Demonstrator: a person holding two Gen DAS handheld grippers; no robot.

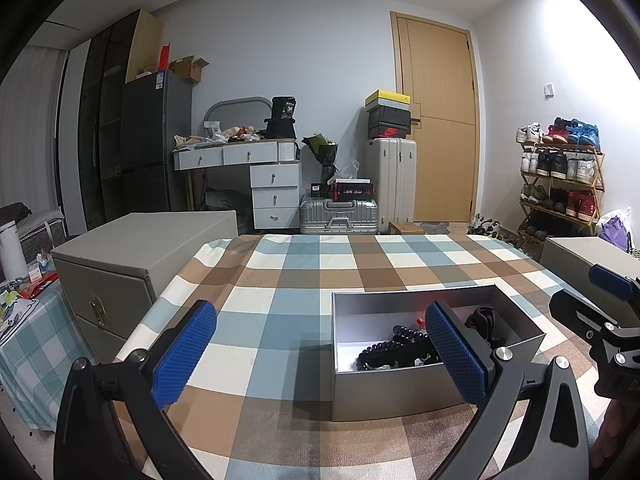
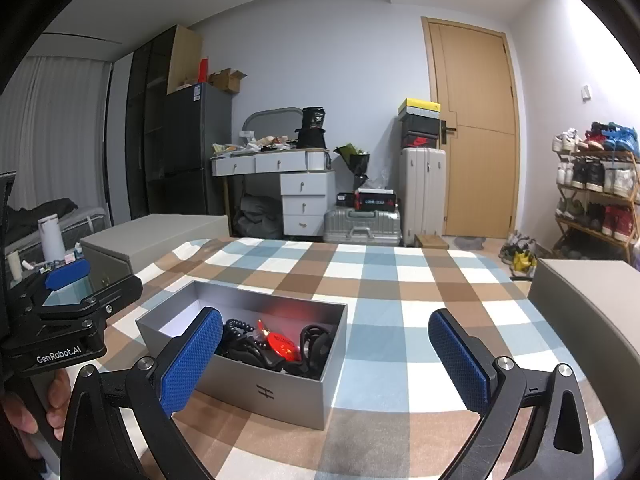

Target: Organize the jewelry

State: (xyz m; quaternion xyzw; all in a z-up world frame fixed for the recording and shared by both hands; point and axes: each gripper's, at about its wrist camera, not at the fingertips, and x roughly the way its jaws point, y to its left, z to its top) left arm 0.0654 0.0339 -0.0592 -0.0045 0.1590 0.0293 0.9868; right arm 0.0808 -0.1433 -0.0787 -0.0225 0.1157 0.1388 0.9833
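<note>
- The jewelry (image 2: 276, 344) lies in a tangled heap inside the open grey box (image 2: 280, 392): black beaded strands, a coiled black cord and a red translucent piece (image 2: 282, 344) glowing among them
- The heap is bunched toward one end of the box; the other end shows bare pale floor
- The box sits on the checked cloth (image 2: 400, 280) that covers the surface, its long axis running slantwise across the right wrist view, one short end pointing toward the right tongs (image 2: 324, 360)
- The left tongs (image 1: 320, 356) are spread wide with nothing between the blue pads; the box lies ahead and to their right, so that their right pad (image 1: 456, 344) hangs in front of the beads (image 1: 396, 350)
- The right tongs are equally wide apart and grip nothing; the box lies ahead and to their left, their left pad (image 2: 192, 360) standing in front of its near end
- So the box sits between the two tools, about equally near to each; I would not call either hand closer
- Whether the pieces are waiting to be sorted out of the box or have been gathered into it, this scene fits both
- Plain grey cabinets (image 1: 132, 264) flank the surface on both sides, one with a metal pull on its front
- Beyond stand a cluttered dresser (image 2: 280, 184), suitcases (image 2: 362, 222), a shoe rack (image 2: 596, 200) and a wooden door (image 2: 476, 128)
</note>
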